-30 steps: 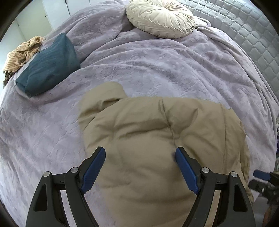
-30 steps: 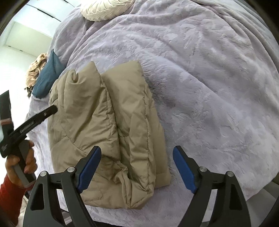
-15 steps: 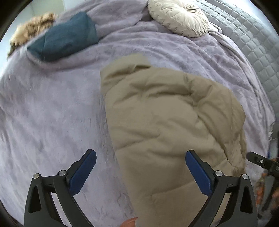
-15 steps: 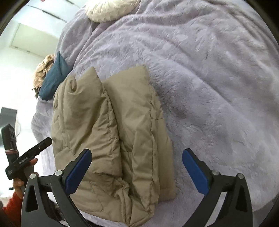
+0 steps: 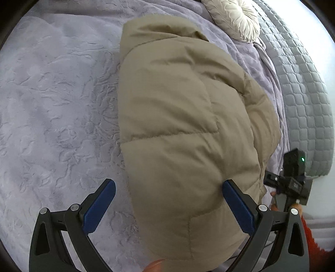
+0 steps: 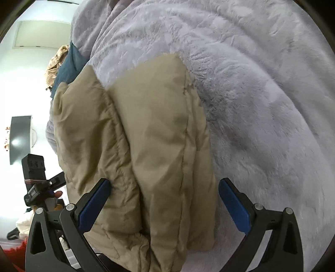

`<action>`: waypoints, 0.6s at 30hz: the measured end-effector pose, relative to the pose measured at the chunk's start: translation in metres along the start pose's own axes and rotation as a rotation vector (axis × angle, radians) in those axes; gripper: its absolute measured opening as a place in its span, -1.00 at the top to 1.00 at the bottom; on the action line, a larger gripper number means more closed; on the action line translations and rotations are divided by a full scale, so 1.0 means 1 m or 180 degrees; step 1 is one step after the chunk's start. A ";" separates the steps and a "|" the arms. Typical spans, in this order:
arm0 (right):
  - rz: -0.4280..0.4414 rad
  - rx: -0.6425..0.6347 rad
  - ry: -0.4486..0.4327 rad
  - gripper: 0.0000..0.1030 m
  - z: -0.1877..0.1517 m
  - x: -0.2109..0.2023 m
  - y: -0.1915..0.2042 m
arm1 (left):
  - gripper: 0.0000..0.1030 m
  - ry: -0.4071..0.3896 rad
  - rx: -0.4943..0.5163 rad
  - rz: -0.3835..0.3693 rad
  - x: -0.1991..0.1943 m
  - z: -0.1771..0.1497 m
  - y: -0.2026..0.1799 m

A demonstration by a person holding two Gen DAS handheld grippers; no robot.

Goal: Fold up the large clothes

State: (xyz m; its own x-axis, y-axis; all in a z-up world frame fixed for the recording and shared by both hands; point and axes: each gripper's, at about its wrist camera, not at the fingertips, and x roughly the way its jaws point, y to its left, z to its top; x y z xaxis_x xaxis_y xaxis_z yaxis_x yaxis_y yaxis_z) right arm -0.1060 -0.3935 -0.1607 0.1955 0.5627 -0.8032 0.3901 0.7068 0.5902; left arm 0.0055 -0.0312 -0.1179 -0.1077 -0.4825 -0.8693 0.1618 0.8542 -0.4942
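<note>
My left claw (image 5: 168, 202) spread wide over the folded tan puffer jacket (image 5: 184, 129), my right claw (image 6: 164, 202) likewise spread above it, jacket lying near the bed's (image 5: 52, 94) front edge, round cream cushion (image 5: 234, 18) far beyond

Each wrist camera looks forward and down along its own open blue-padded fingers, close above the bed. Both views share the tan puffer jacket (image 5: 184, 129) (image 6: 150, 146) on the lavender blanket (image 5: 52, 104) (image 6: 261, 94). The opposite gripper appears at the left view's lower right and the right view's lower left.
</note>
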 end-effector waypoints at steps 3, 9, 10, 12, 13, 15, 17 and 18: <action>0.0183 0.0019 0.0049 -1.00 0.011 0.010 -0.007 | -0.99 -0.0002 0.0103 -0.0094 0.005 0.006 0.003; 0.0469 -0.0169 0.0165 -1.00 0.026 0.031 -0.005 | -0.99 0.0022 0.0071 -0.0501 0.021 0.017 0.015; 0.0516 -0.0199 0.0187 -1.00 0.031 0.036 -0.004 | -0.99 0.0027 0.0064 -0.0557 0.025 0.019 0.016; 0.0584 -0.0238 0.0209 -1.00 0.038 0.044 -0.001 | -0.99 0.0024 0.0068 -0.0641 0.031 0.022 0.018; 0.0624 -0.0253 0.0216 -1.00 0.041 0.048 0.000 | -0.99 0.0018 0.0078 -0.0681 0.035 0.023 0.019; 0.0694 -0.0256 0.0243 -1.00 0.048 0.056 0.002 | -1.00 0.0010 0.0069 -0.0743 0.041 0.026 0.024; 0.0755 -0.0233 0.0263 -1.00 0.052 0.063 0.002 | -1.00 0.0017 0.0033 -0.0803 0.049 0.030 0.025; 0.0777 -0.0216 0.0273 -1.00 0.054 0.065 0.003 | -1.00 0.0024 0.0019 -0.0832 0.051 0.030 0.027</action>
State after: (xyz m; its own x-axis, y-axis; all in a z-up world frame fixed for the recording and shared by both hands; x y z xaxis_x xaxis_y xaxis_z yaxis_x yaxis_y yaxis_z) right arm -0.0433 -0.3776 -0.2157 0.1982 0.7523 -0.6282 0.2791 0.5711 0.7720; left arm 0.0343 -0.0383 -0.1759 -0.1539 -0.6853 -0.7118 0.1333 0.6994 -0.7022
